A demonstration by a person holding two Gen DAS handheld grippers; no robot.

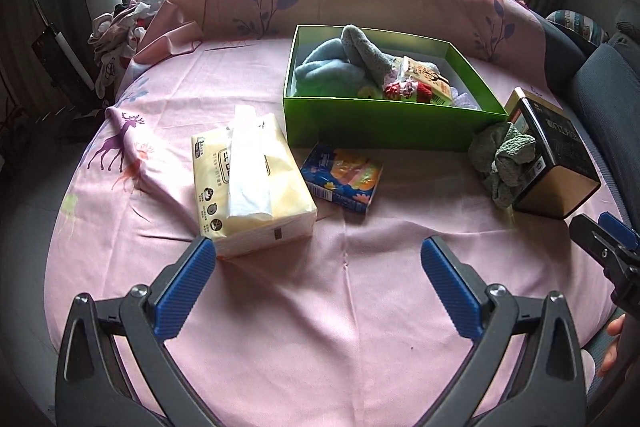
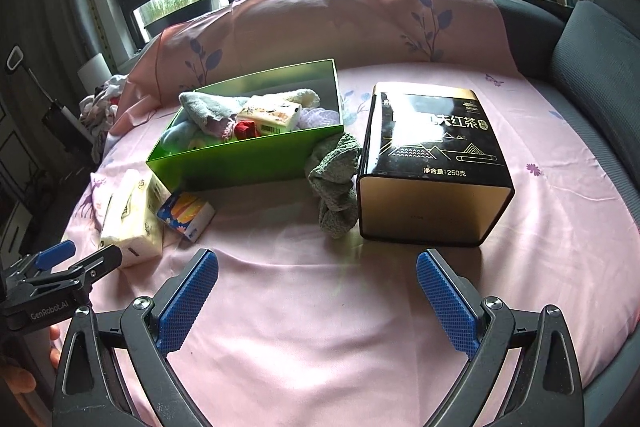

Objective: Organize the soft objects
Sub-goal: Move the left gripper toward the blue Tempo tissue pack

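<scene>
Grey-green cloth (image 2: pixel 334 183) touches the tea tin (image 2: pixel 434 163) at its nine o'clock; the right hand-held gripper (image 2: pixel 317 297), spread and empty like the left hand-held gripper (image 1: pixel 318 287), could snag the tin.

Both grippers, left gripper (image 1: pixel 318 259) and right gripper (image 2: pixel 317 271), are showing black angular arms with silver screws and ribbed blue finger pads (image 2: pixel 188 301), the left one's body carrying white "GenRobot.AI" lettering (image 2: pixel 47 313).
</scene>
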